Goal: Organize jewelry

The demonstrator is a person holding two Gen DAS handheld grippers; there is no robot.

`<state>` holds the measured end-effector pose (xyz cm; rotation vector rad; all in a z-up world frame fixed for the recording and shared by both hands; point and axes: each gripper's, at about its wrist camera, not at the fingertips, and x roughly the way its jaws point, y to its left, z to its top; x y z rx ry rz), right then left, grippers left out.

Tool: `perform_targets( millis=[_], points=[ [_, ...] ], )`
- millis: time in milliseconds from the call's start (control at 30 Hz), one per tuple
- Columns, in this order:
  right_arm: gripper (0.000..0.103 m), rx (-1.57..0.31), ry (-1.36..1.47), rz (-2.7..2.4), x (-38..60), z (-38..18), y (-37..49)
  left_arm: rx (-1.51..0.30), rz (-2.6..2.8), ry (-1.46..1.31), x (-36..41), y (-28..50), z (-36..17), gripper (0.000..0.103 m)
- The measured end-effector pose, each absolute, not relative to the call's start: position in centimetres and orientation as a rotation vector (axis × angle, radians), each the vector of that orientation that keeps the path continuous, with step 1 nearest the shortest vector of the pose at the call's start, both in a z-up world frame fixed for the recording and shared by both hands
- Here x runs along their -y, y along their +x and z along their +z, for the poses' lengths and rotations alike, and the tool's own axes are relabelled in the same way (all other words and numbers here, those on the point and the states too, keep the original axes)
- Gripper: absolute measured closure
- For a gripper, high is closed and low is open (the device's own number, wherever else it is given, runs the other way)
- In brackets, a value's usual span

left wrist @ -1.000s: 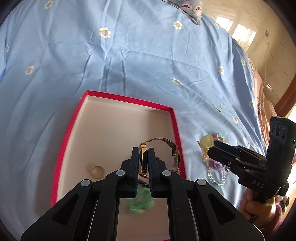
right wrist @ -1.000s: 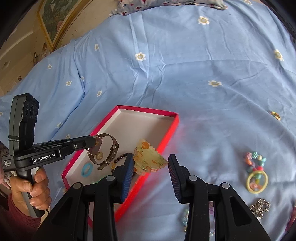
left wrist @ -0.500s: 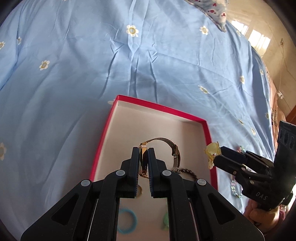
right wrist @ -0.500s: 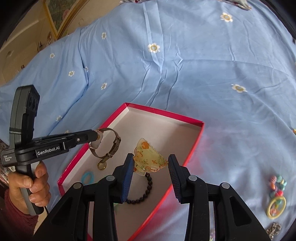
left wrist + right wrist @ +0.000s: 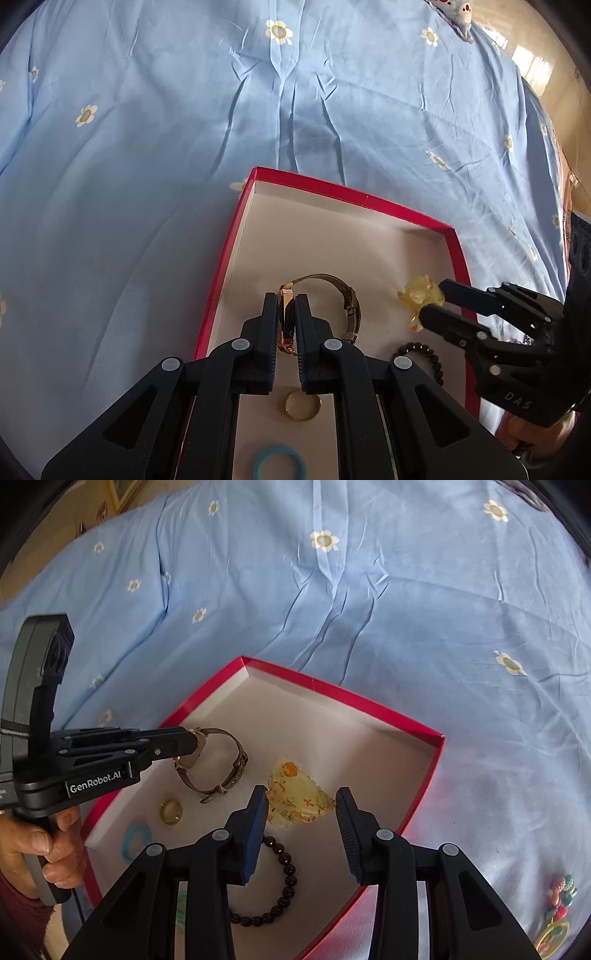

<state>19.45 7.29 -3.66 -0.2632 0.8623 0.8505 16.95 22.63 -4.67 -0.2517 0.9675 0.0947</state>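
A red box (image 5: 351, 192) with a white inside lies on the blue sheet. My left gripper (image 5: 287, 299) is shut on the gold face of a wristwatch (image 5: 286, 321), whose mesh band (image 5: 332, 280) loops out over the box floor. The right wrist view shows this left gripper (image 5: 188, 744) holding the watch (image 5: 221, 771) above the box (image 5: 332, 690). My right gripper (image 5: 301, 799) is shut on a translucent yellow hair clip (image 5: 295, 794) with orange flecks, held over the box's middle. From the left wrist view, the right gripper (image 5: 432, 302) and clip (image 5: 419, 295) hang near the right wall.
Inside the box lie a gold ring (image 5: 171, 810), a blue ring (image 5: 136, 840), a black bead bracelet (image 5: 284, 886) and something green (image 5: 181, 915). Colourful bead pieces (image 5: 561, 890) and a yellow charm (image 5: 552, 936) sit on the sheet at the right. A hand (image 5: 40, 845) grips the left handle.
Both grippers have moved forward and down over the box. The clip has gone from above the box's right rim to inside it. The watch stays gripped, now deeper over the box.
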Motion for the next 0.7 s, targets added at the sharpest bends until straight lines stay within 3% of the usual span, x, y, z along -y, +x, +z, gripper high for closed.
perform_targets(
  millis=[433, 700],
  points=[
    [0.062, -0.888, -0.266, 0.864, -7.74, -4.14, 20.08, -0.982, 0.113, -0.215, -22.11, 17.44, -4.63, 0.094],
    [0.060, -0.900, -0.233, 0.868, -7.50, -4.23, 20.32, -0.982, 0.132, -0.227, -22.43, 17.06, -4.58, 0.071]
  ],
)
